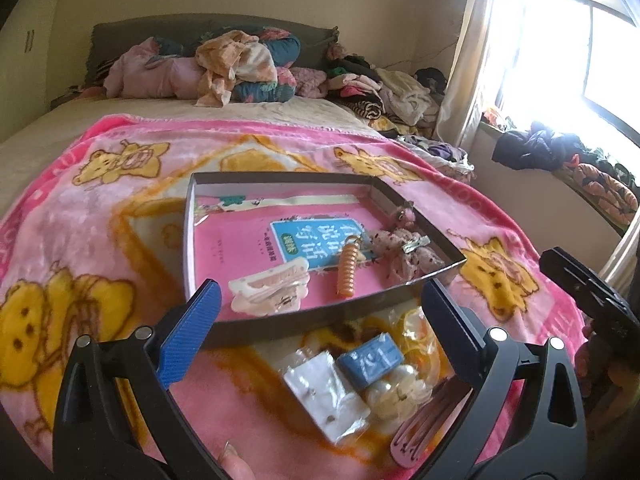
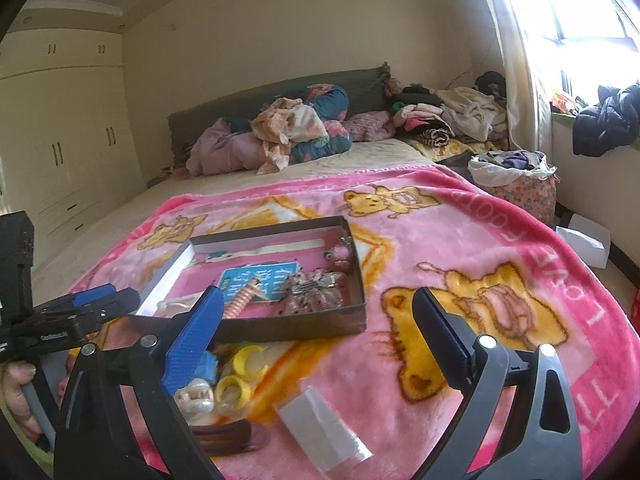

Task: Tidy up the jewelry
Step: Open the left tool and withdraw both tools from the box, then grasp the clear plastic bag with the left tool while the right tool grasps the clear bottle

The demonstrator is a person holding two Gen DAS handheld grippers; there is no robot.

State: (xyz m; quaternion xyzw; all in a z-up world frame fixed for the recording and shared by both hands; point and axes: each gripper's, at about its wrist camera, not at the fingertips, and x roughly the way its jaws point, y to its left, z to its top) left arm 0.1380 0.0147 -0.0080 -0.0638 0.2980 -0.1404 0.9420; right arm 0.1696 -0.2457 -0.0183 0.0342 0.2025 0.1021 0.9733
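pink plush blanket [image 1: 100, 220] — shallow rectangular tray [image 1: 320, 314], ribbed orange coil [image 1: 347, 274]

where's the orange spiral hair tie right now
In the box, lying on the pink book between the white claw clip and the dotted bow: the orange hair tie, left wrist view.

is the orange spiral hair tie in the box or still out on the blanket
In the box: the orange spiral hair tie lies inside the box walls, beside the white claw clip.

Chinese characters mark the book's blue label [image 1: 316, 246]; illegible upside down.
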